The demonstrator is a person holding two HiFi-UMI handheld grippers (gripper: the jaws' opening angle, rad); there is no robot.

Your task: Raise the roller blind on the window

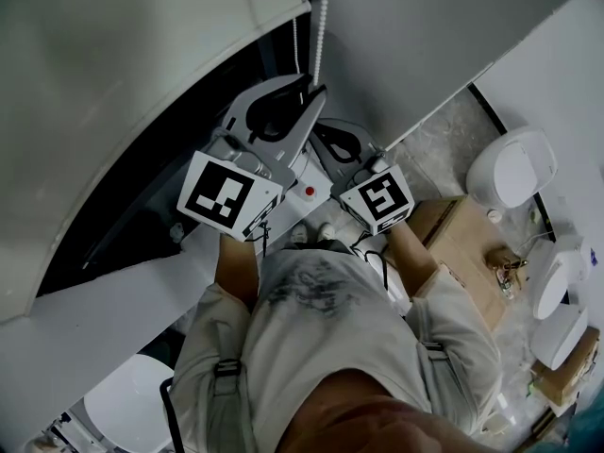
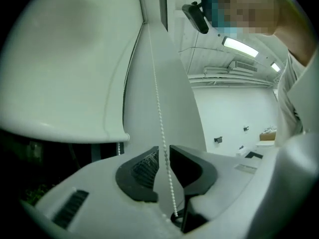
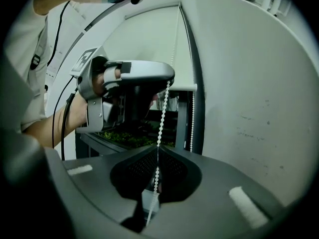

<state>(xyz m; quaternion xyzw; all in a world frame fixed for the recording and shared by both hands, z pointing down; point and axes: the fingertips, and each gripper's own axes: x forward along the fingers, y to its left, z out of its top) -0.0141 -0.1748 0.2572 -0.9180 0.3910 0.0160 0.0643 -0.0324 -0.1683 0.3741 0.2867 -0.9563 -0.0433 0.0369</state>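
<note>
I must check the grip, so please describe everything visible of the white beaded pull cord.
The white beaded pull cord, small plastic-looking balls on a string, hangs nearly straight. It passes through the narrow gap between the jaws of the left gripper; lower down, the right gripper is shut on it.

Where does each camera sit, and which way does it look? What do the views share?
Head view: on the head, looking steeply down at left gripper and right gripper; shirt, forearms show.
Left gripper view: on that gripper, looking up along the bead chain beside the roller blind; jaws slightly apart; shirt shows.
Right gripper view: on that gripper, facing the window; jaws shut on the bead chain; left hand shows.
Shared: the bead chain, in all three.
</note>
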